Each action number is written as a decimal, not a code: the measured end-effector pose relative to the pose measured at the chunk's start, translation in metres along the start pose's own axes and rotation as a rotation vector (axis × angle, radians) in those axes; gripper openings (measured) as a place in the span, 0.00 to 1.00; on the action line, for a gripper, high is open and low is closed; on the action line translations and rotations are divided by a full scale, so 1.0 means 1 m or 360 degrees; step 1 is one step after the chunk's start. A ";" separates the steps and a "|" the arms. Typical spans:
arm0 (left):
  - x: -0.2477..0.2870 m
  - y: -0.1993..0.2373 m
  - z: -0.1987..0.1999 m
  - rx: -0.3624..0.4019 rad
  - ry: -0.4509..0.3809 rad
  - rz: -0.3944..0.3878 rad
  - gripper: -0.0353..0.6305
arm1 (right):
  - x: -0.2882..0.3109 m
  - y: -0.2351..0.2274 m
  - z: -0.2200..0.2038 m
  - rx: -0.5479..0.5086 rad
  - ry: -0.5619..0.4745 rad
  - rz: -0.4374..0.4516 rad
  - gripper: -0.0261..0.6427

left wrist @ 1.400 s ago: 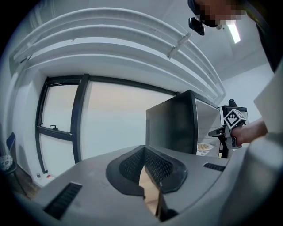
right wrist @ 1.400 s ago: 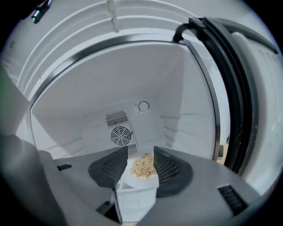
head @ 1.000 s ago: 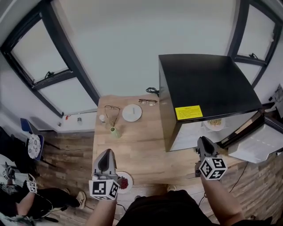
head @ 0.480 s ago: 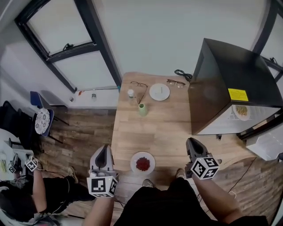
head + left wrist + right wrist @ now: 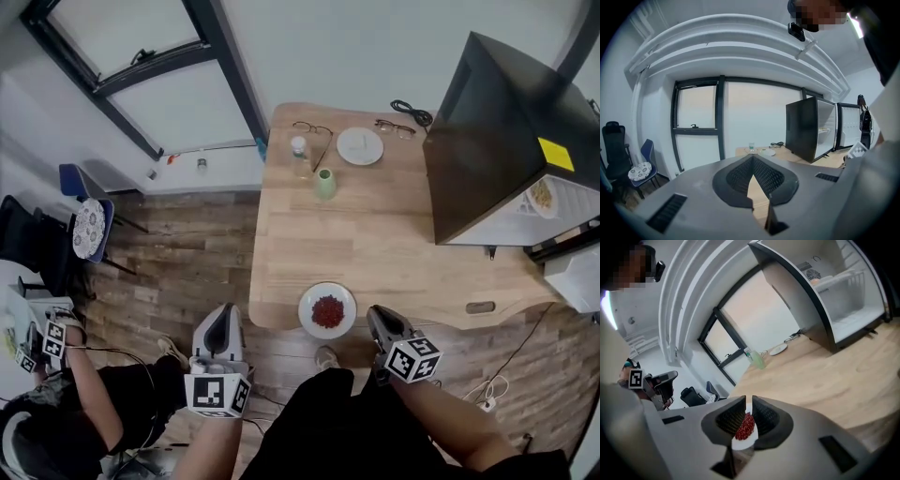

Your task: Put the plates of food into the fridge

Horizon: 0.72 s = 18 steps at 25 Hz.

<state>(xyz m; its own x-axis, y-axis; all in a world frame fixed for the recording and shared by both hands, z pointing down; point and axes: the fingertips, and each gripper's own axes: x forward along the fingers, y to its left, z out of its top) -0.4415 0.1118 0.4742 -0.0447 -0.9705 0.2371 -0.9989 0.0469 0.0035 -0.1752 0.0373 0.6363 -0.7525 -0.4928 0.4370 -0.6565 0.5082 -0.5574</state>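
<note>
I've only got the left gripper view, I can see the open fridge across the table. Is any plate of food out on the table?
Observer: Yes, a plate of red food sits at the near edge of the table.
Operator: Where is the right gripper?
Observer: The right gripper is just right of that plate and points at it. Its jaws stand a narrow slit apart, and the plate shows through the slit.

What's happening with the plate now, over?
Left gripper shut, empty. Right gripper: fingers slightly apart, aimed at round white plate of red food on wooden table; no grip seen. Nothing in between.
</note>
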 end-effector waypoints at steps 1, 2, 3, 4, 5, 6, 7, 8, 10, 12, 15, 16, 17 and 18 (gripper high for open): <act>-0.004 0.000 -0.004 -0.0002 0.0011 -0.0010 0.06 | 0.001 -0.002 -0.014 0.0051 0.0031 -0.0011 0.12; -0.007 0.001 -0.007 0.0002 0.0020 -0.0019 0.06 | 0.003 -0.003 -0.028 0.0101 0.0065 -0.0019 0.12; -0.010 0.002 -0.009 0.0008 0.0028 -0.0025 0.06 | 0.004 -0.004 -0.040 0.0140 0.0099 -0.0021 0.12; -0.013 0.002 -0.011 0.0014 0.0033 -0.0028 0.06 | 0.006 -0.004 -0.051 0.0171 0.0128 -0.0017 0.13; -0.015 0.003 -0.012 0.0020 0.0037 -0.0028 0.06 | 0.007 -0.005 -0.060 0.0201 0.0152 -0.0005 0.15; -0.017 0.004 -0.014 0.0025 0.0040 -0.0028 0.06 | 0.009 -0.005 -0.068 0.0239 0.0173 0.0012 0.19; -0.019 0.005 -0.015 0.0030 0.0041 -0.0027 0.06 | 0.012 -0.006 -0.076 0.0289 0.0194 0.0030 0.23; -0.020 0.005 -0.017 0.0035 0.0044 -0.0025 0.06 | 0.014 -0.007 -0.084 0.0351 0.0215 0.0044 0.26; -0.025 0.006 -0.020 0.0042 0.0054 -0.0017 0.06 | 0.019 -0.012 -0.099 0.0494 0.0247 0.0051 0.32; -0.029 0.006 -0.023 0.0052 0.0069 -0.0013 0.06 | 0.024 -0.018 -0.111 0.0620 0.0269 0.0031 0.36; -0.034 0.006 -0.024 0.0064 0.0083 -0.0010 0.06 | 0.031 -0.020 -0.120 0.0755 0.0277 0.0043 0.36; -0.035 0.007 -0.024 0.0067 0.0083 -0.0003 0.06 | 0.034 -0.020 -0.121 0.0790 0.0272 0.0061 0.36; -0.037 0.009 -0.024 0.0070 0.0084 0.0006 0.06 | 0.038 -0.018 -0.122 0.0828 0.0266 0.0080 0.36; -0.038 0.010 -0.024 0.0073 0.0086 0.0016 0.06 | 0.041 -0.018 -0.123 0.0872 0.0264 0.0093 0.36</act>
<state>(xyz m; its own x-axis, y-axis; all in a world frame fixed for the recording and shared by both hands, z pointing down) -0.4496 0.1551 0.4884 -0.0553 -0.9557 0.2890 -0.9981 0.0445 -0.0437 -0.2012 0.0948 0.7507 -0.8138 -0.3352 0.4748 -0.5238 0.0690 -0.8490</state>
